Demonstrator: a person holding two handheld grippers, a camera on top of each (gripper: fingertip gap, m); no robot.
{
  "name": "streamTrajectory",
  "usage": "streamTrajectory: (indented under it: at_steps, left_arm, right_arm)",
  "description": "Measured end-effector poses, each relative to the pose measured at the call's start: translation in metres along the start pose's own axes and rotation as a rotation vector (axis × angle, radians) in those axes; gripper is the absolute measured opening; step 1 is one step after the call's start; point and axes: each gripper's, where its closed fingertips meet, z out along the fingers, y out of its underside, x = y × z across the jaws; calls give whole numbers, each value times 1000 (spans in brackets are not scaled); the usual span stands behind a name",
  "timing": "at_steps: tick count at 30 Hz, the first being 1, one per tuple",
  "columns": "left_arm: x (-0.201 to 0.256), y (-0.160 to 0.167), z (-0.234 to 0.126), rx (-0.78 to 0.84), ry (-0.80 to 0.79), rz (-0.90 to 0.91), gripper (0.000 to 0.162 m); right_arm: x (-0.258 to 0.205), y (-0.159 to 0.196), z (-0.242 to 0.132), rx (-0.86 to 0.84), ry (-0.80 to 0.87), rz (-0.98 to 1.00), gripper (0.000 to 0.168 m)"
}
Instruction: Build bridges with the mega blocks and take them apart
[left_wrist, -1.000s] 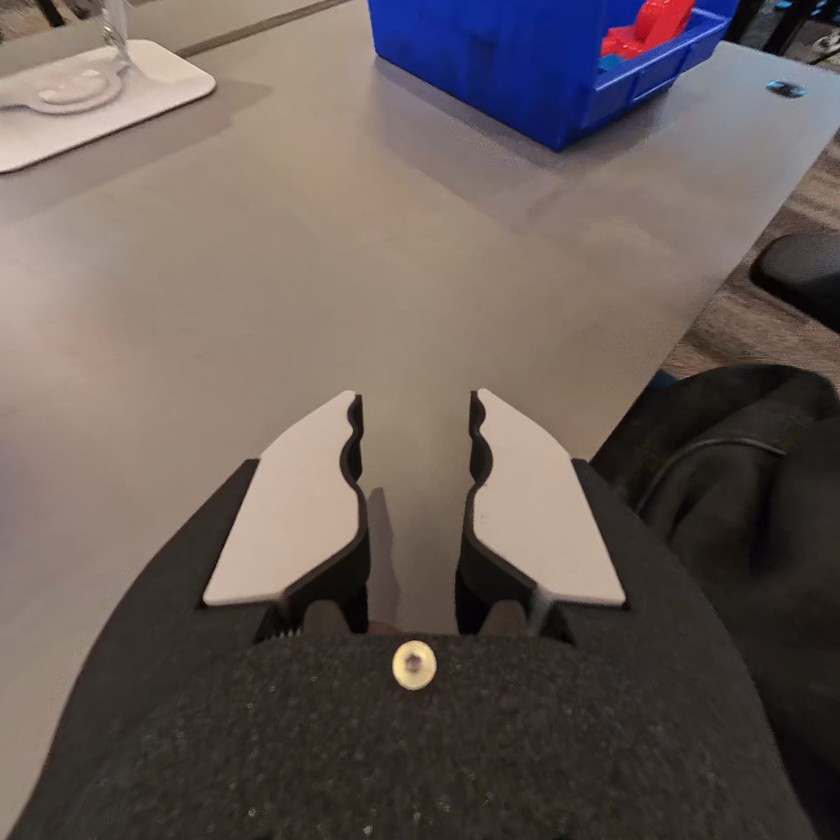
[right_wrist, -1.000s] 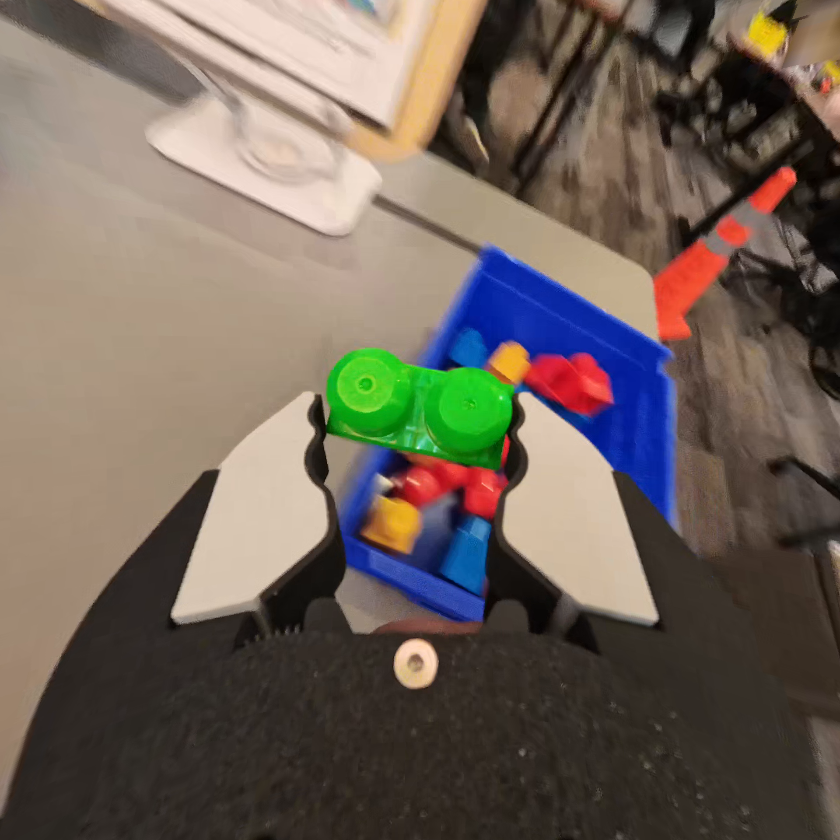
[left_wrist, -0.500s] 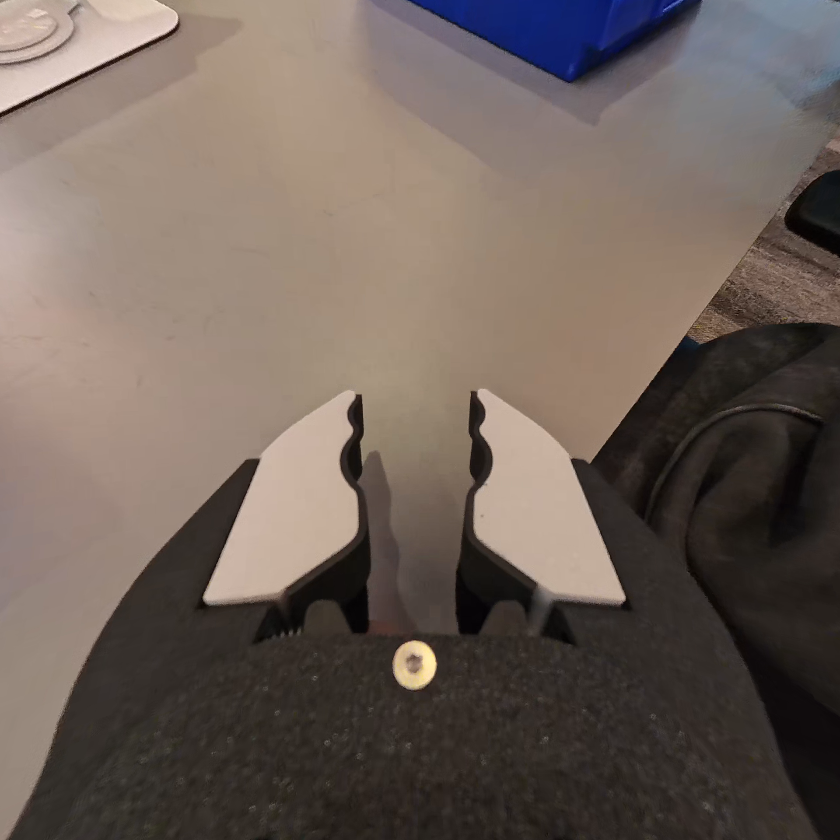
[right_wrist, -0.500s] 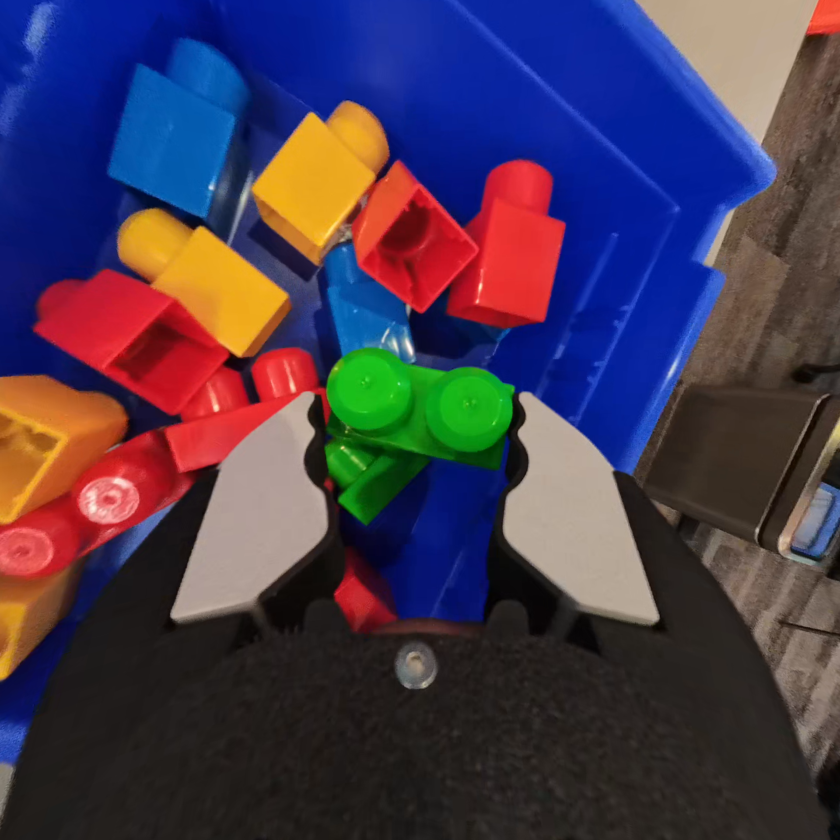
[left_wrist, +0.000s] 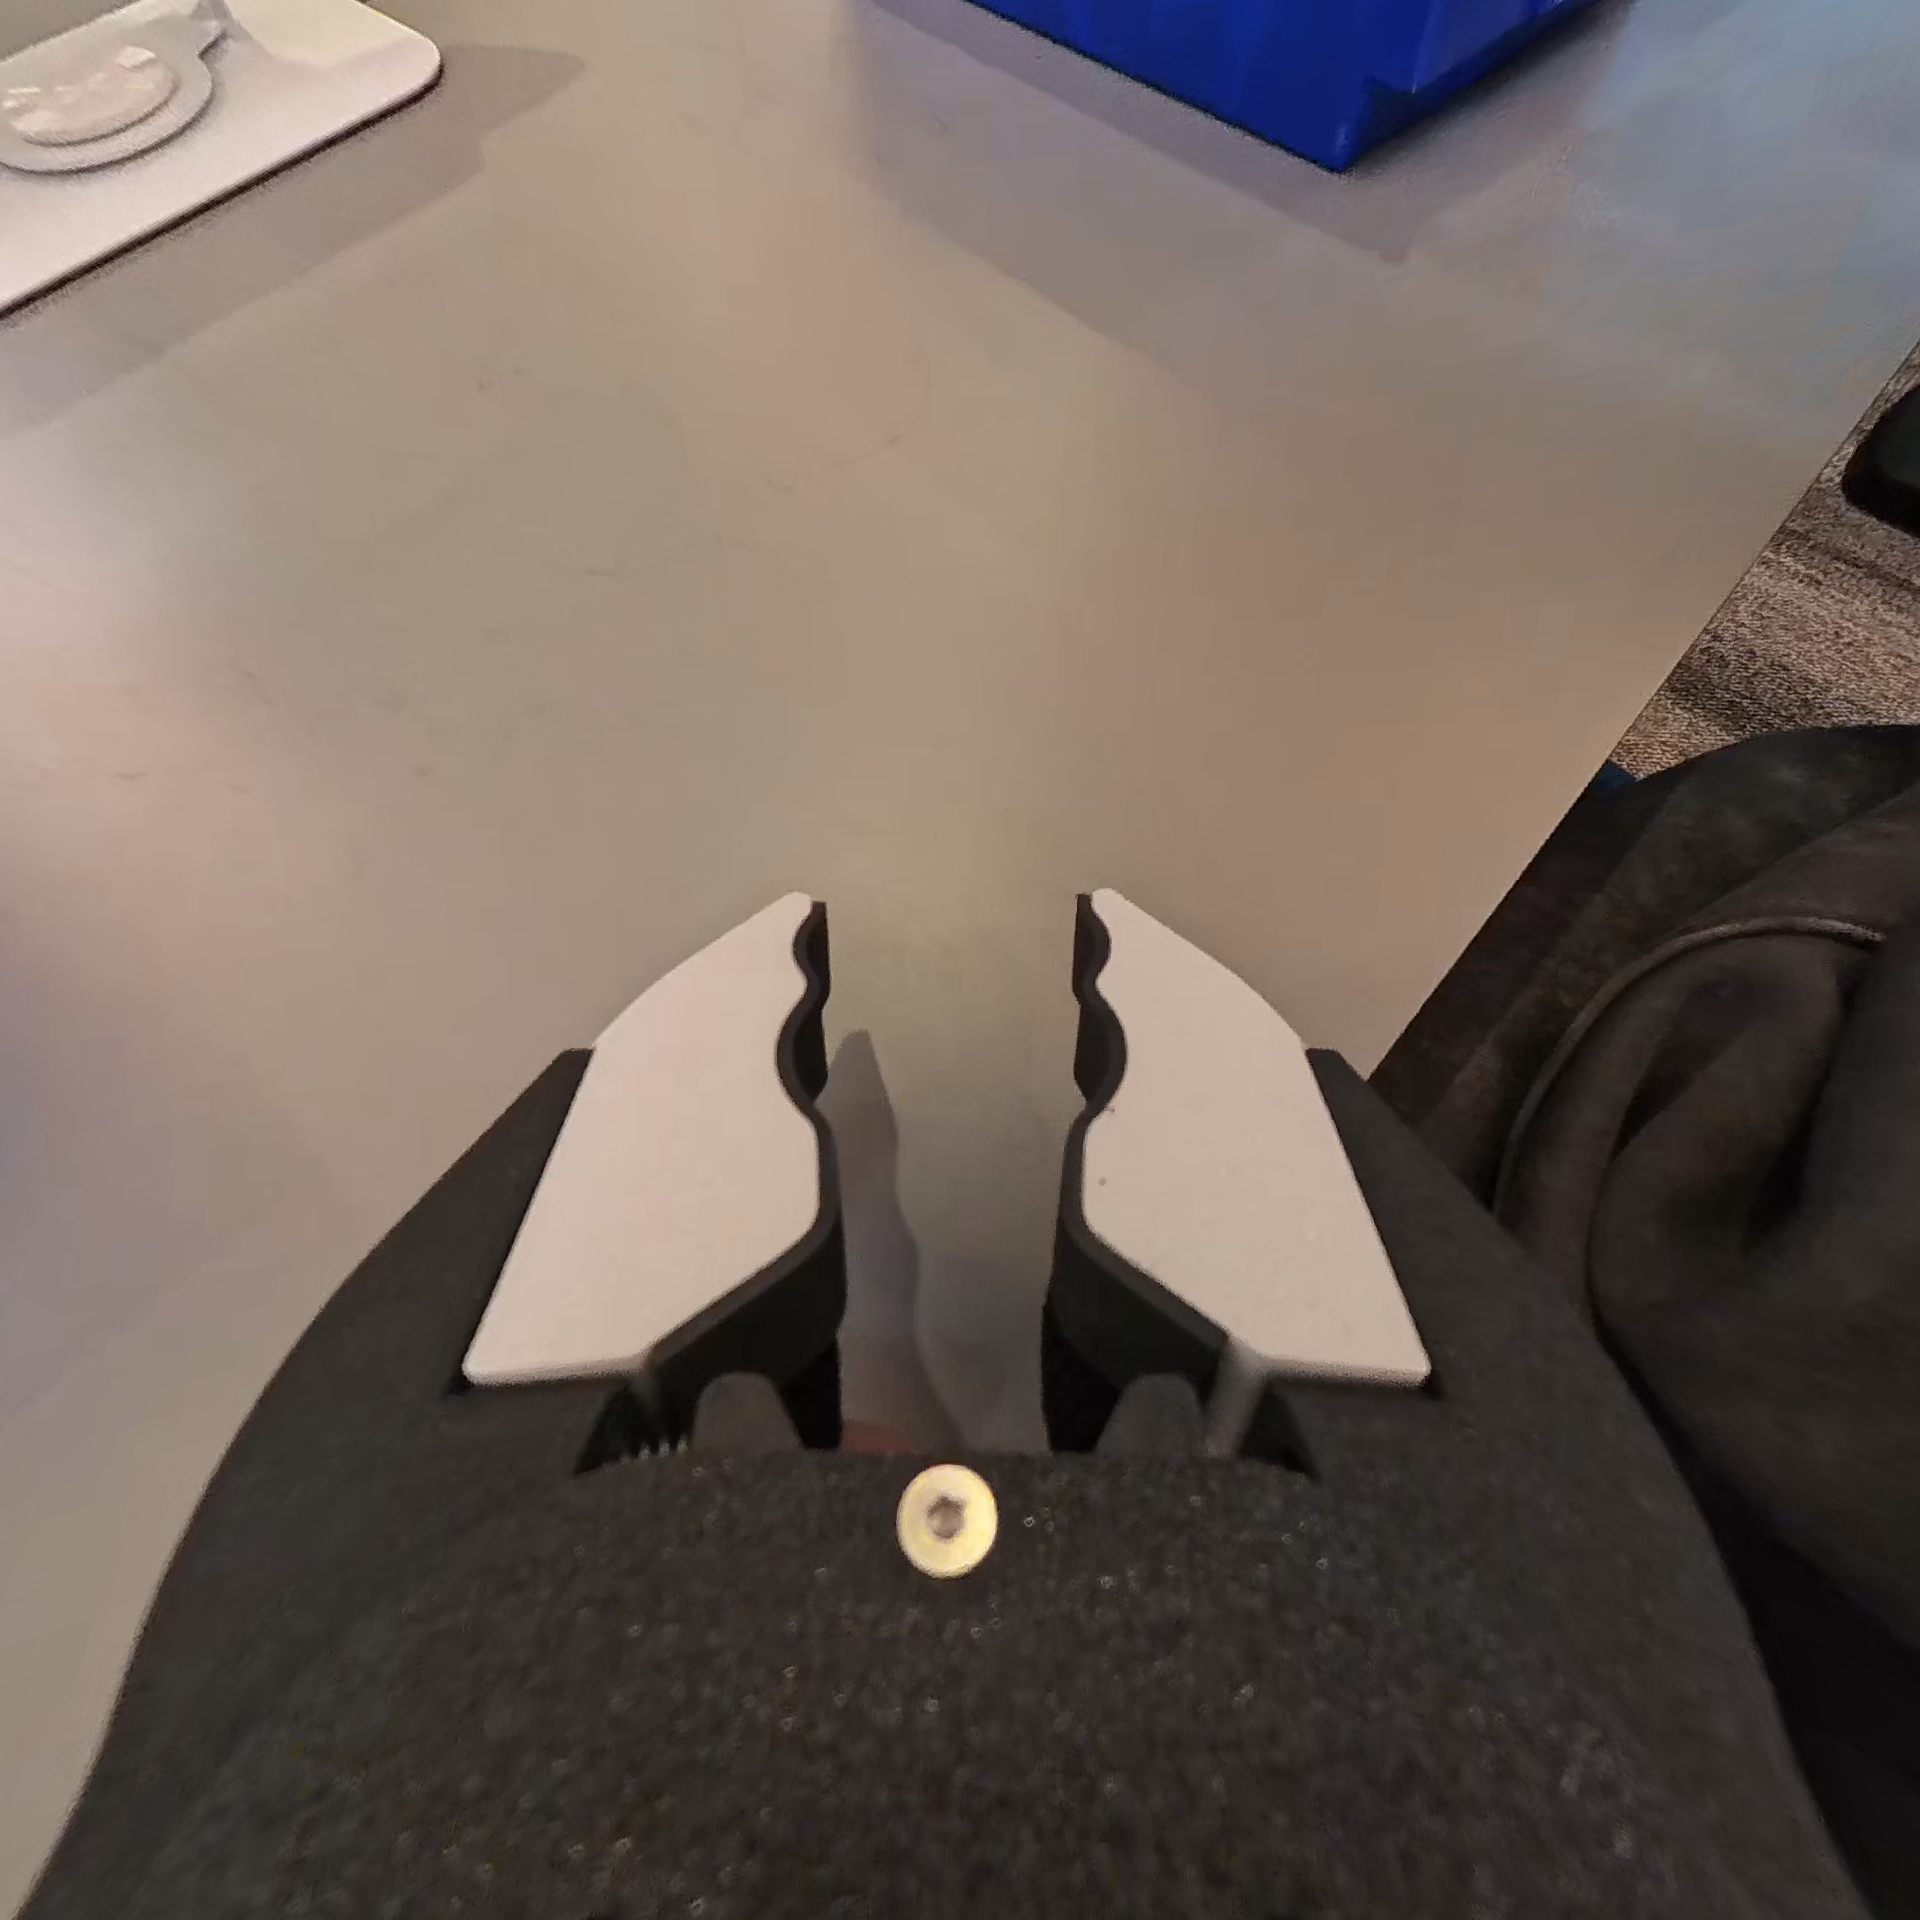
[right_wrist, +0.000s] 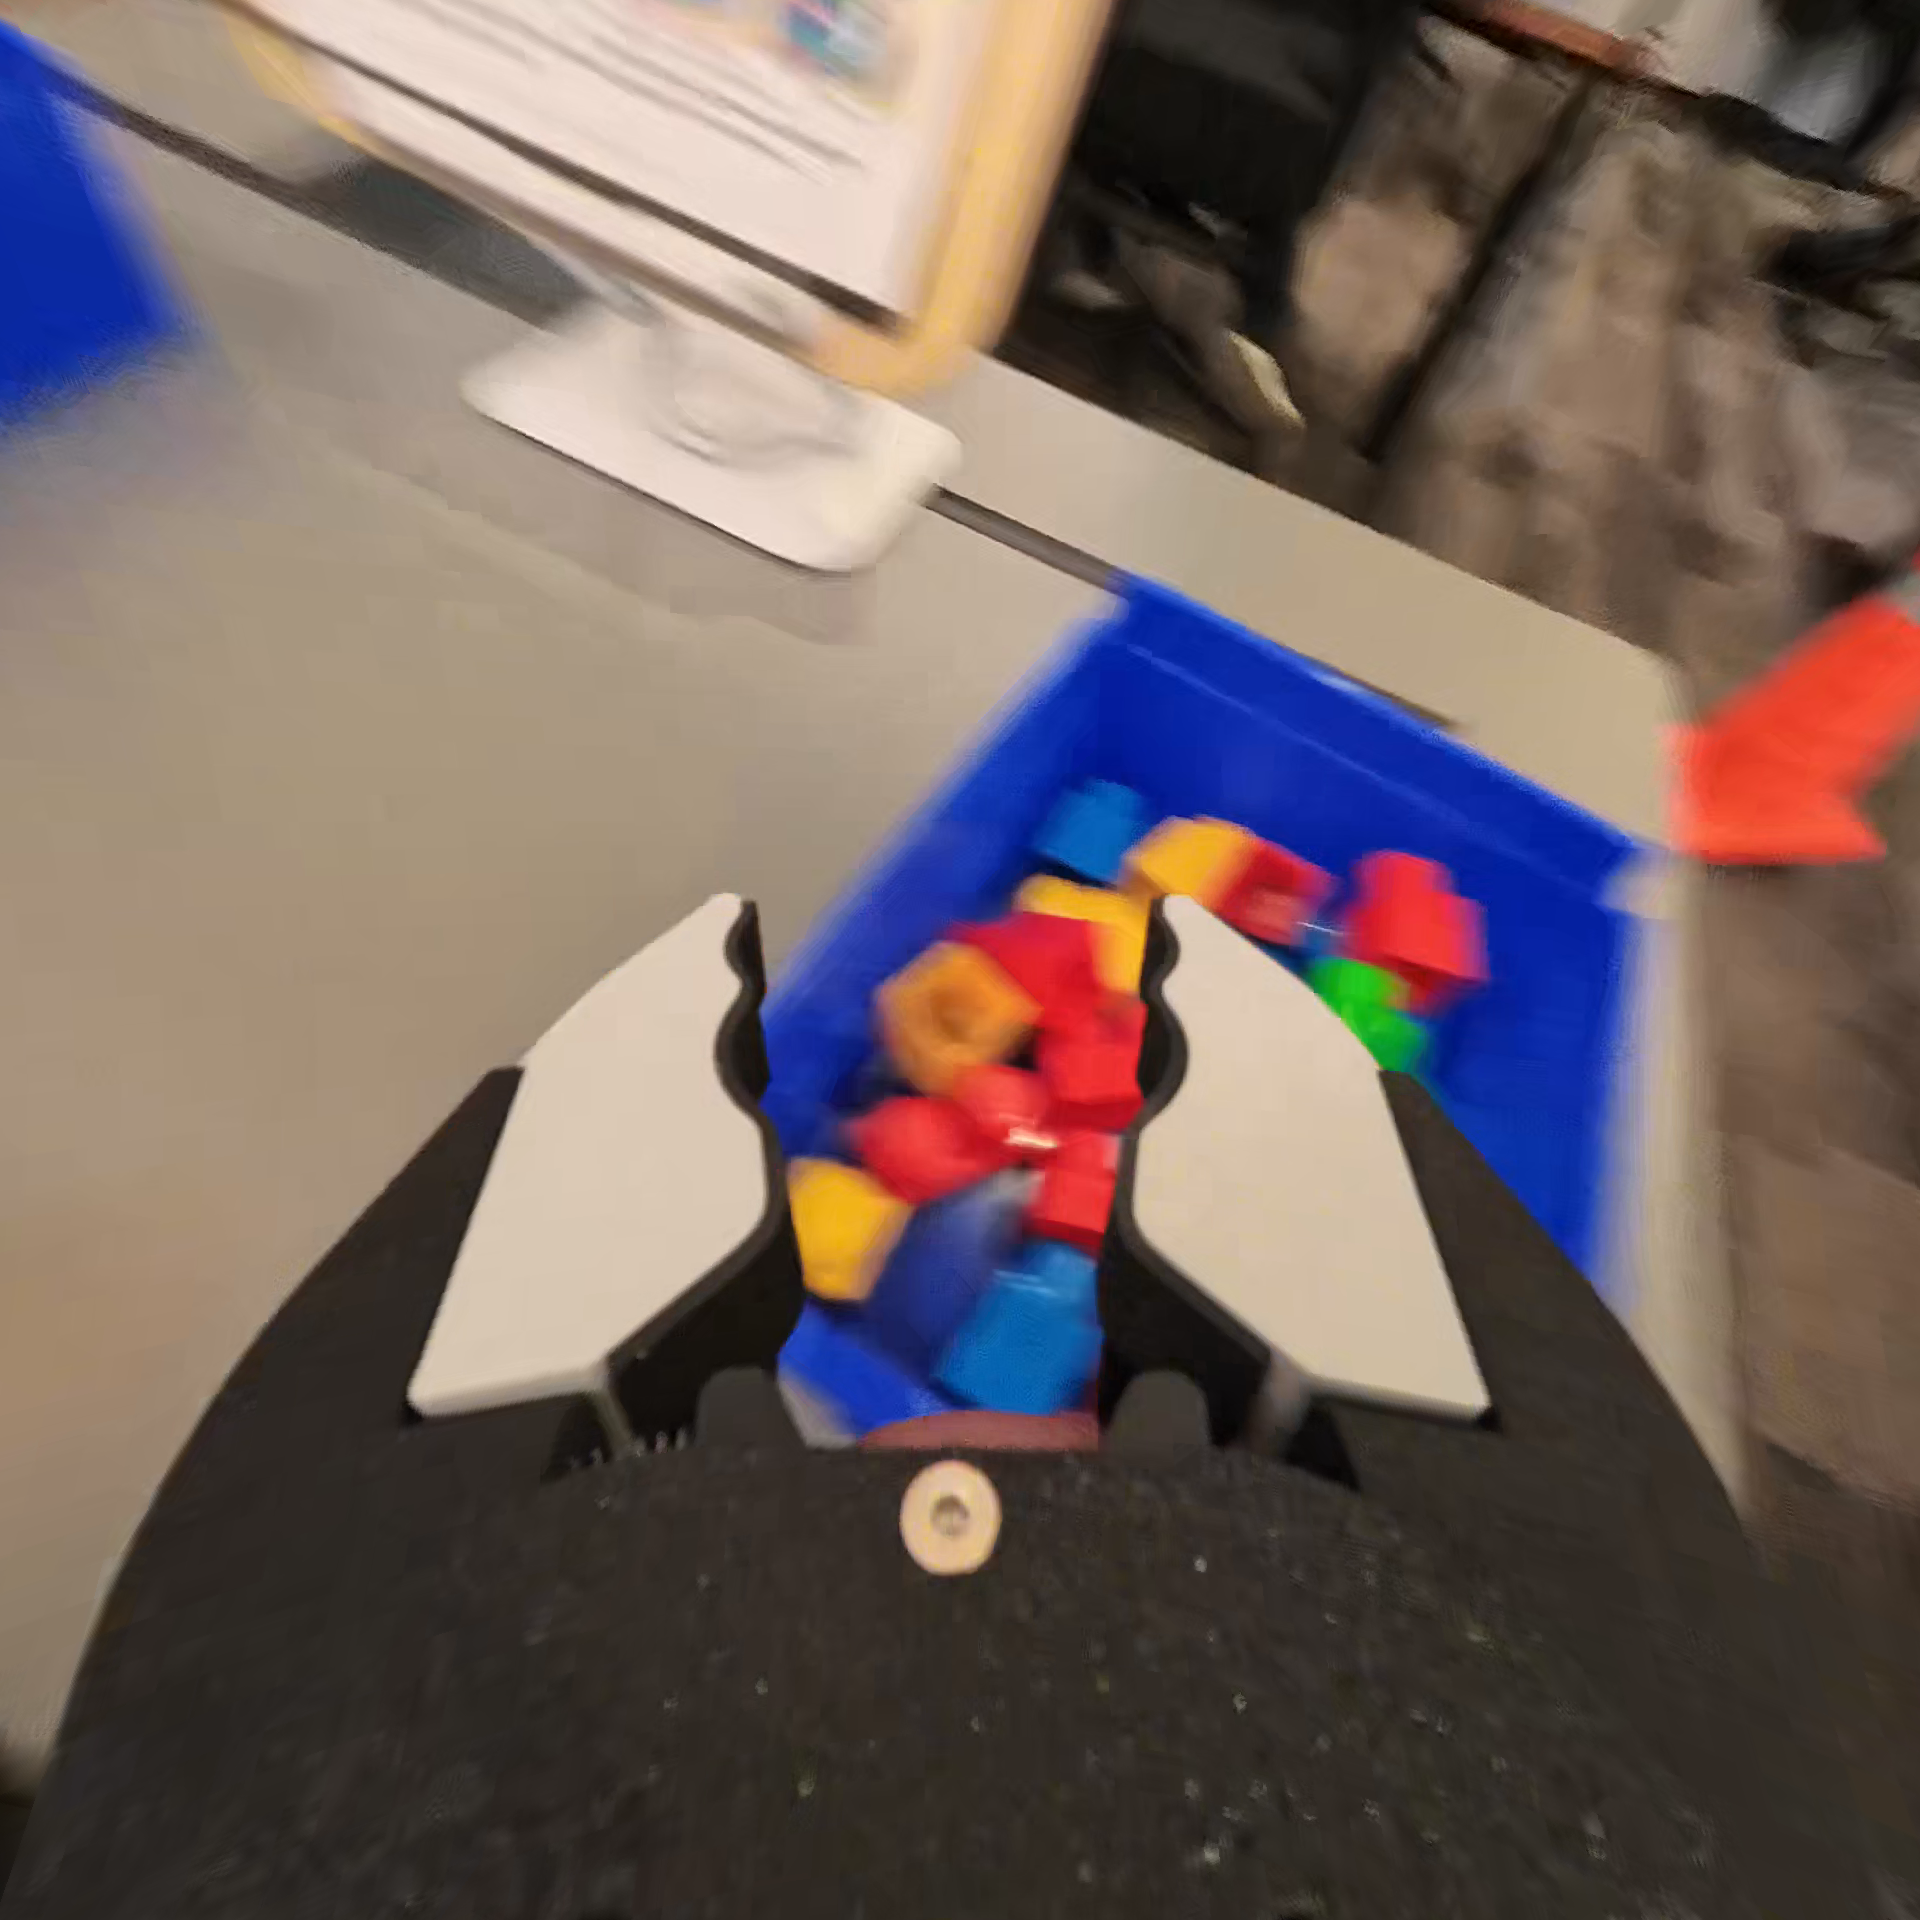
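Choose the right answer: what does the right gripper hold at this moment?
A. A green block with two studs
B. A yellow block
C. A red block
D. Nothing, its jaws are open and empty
D. The right gripper has its jaws apart with nothing between them; through the gap only the blocks lying in the blue bin below can be seen, with a green block resting among them.

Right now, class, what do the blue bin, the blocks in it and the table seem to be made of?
Blue bin: likely moulded plastic; uniform saturated colour, thin stiff walls.
Blocks: probably hard plastic; bright solid colours, though blur hides the finish.
Table: smooth matte grey top with soft reflections, perhaps laminate; cannot be sure.
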Motion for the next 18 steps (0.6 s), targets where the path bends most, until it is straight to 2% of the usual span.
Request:
streamTrajectory:
  at_steps: [4, 8, 11, 14, 18]
  left_arm:
    - [0, -6, -1, 36, 10, -15, 44]
    - [-1, -4, -1, 32, 16, -18, 46]
    - [-4, -4, -1, 24, -2, -7, 47]
    - [-6, -4, 1, 23, -19, -14, 47]
    - [-8, -2, 4, 6, -29, -30, 47]
  right_arm:
    - [-131, 15, -21, 194, -363, 82, 70]
    - [-204, 45, -24, 254, -497, 124, 71]
    - [-224, 62, -23, 209, -500, 140, 72]
    - [-220, 69, -21, 189, -435, 109, 77]
    - [-209, 79, -19, 177, -332, 15, 74]
